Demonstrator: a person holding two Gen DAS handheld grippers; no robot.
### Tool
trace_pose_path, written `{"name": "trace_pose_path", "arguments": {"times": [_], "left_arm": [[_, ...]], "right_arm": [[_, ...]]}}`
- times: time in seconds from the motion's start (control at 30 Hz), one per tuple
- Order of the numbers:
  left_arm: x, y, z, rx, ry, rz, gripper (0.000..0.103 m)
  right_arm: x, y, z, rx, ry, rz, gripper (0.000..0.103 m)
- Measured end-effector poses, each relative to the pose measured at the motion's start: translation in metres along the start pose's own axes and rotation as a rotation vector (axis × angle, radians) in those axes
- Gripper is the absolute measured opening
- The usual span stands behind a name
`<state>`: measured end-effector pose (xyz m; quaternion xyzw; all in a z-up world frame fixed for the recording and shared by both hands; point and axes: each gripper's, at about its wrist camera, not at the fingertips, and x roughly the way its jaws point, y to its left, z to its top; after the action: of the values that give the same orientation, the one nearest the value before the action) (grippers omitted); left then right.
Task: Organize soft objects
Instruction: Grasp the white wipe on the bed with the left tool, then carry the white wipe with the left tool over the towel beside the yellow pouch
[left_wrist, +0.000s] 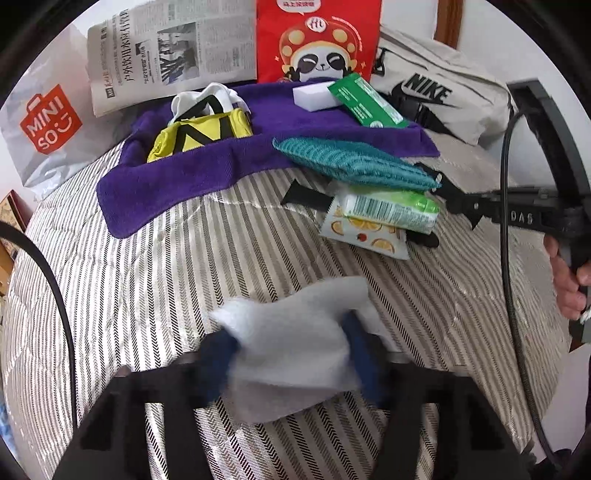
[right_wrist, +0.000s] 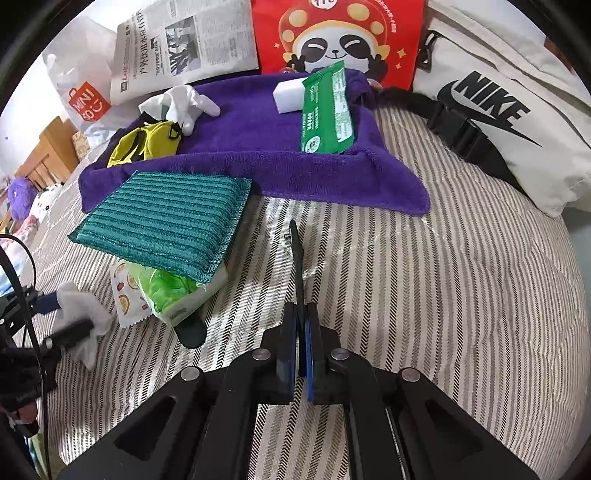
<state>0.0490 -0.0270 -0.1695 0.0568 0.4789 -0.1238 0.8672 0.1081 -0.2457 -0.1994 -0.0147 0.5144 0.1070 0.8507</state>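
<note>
In the left wrist view a crumpled white cloth (left_wrist: 295, 325) lies on the striped bedcover (left_wrist: 147, 280), and my left gripper (left_wrist: 291, 350) is shut on it, one blue pad on each side. My right gripper (right_wrist: 301, 310) is shut on a thin black strap (right_wrist: 297, 258) that runs forward over the cover. A teal ribbed cloth (right_wrist: 166, 229) rests on a green wipes pack (right_wrist: 170, 291) and an orange-print sachet (right_wrist: 127, 291). Behind it, a purple towel (right_wrist: 258, 155) carries a yellow pouch (right_wrist: 147, 142), a white glove (right_wrist: 184, 103), a white sponge block (right_wrist: 288, 96) and a green packet (right_wrist: 328, 110).
Along the back stand a newspaper (left_wrist: 166, 55), a red panda bag (left_wrist: 317, 40), a beige Nike bag (left_wrist: 436, 92) and a Miniso bag (left_wrist: 48, 122). A black cable (left_wrist: 506, 258) hangs at the right by a hand (left_wrist: 565, 280). Plush toys (right_wrist: 22, 199) sit far left.
</note>
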Motion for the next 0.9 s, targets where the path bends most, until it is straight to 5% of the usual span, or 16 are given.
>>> {"name": "trace_pose_path", "arguments": {"times": [0.13, 0.9], "left_arm": [[-0.002, 0.005, 0.002, -0.036, -0.008, -0.041, 0.015], [-0.041, 0.054, 0.034, -0.168, -0.038, -0.097, 0.014]], "right_arm": [[-0.011, -0.003, -0.001, 0.009, -0.008, 0.003, 0.003], [-0.076, 0.036, 0.029, -0.02, -0.078, 0.028, 0.003]]}}
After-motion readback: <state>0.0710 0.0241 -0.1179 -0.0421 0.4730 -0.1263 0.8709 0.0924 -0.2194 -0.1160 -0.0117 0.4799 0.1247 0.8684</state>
